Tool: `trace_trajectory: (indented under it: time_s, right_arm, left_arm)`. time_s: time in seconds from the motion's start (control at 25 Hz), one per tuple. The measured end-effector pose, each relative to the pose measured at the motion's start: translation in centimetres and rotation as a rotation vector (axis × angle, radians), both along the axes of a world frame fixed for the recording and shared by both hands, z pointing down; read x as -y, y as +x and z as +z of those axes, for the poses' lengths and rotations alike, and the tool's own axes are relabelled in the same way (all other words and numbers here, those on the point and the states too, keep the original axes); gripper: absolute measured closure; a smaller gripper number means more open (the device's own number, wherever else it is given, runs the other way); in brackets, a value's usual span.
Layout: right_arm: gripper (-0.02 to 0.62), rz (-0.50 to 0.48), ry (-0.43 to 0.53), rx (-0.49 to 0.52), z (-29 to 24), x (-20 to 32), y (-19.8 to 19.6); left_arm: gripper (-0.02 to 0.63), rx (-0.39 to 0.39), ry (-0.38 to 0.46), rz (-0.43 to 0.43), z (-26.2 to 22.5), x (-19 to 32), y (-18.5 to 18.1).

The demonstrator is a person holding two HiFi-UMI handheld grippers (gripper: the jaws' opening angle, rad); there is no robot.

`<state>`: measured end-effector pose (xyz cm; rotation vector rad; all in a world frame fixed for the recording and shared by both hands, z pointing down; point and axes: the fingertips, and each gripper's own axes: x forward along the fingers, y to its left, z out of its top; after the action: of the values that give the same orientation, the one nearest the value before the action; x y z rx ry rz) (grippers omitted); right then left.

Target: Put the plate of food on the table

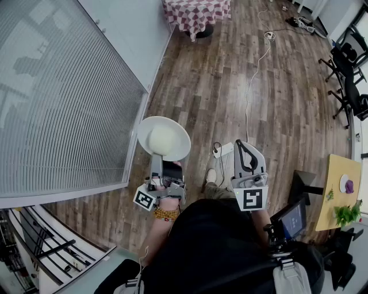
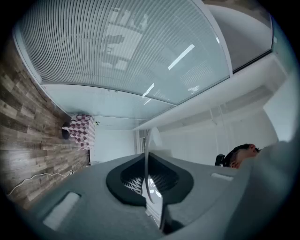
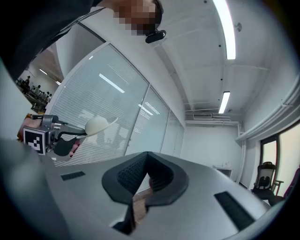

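Keeping the plate [image 1: 181, 144] level protects the food [image 1: 163, 139]: left tongs [image 1: 156, 164] grasp its rim, right tongs [image 1: 240, 148] clenched empty, table [image 1: 195, 12] far ahead.

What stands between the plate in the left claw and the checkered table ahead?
Nothing visible does. The plate, held by its rim in the left claw, has only wood floor up to the checkered table. A white cable lies on the floor, right of that line.
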<state>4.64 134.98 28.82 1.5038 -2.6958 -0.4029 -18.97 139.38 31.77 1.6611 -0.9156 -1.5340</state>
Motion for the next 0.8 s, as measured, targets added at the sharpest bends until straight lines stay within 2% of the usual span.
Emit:
trace_trajectory:
  time_s: [0.24, 0.52, 0.8]
  right_arm:
    - [0.586, -0.053, 0.031, 0.069, -1.4, 4.9, -0.1]
    - [0.584, -0.125, 0.059, 0.028, -1.5, 8.4, -1.6]
    - [0.585, -0.089, 0.004, 0.048, 0.4, 13.2, -3.3]
  left_arm:
    - [0.594, -0.009, 0.014, -0.029, 0.2, 5.1, -0.1]
    - [0.594, -0.013, 0.006, -0.055, 0.0, 8.0, -0.1]
    - [0.594, -0.021, -0.017, -0.049, 1.4, 13.5, -2.5]
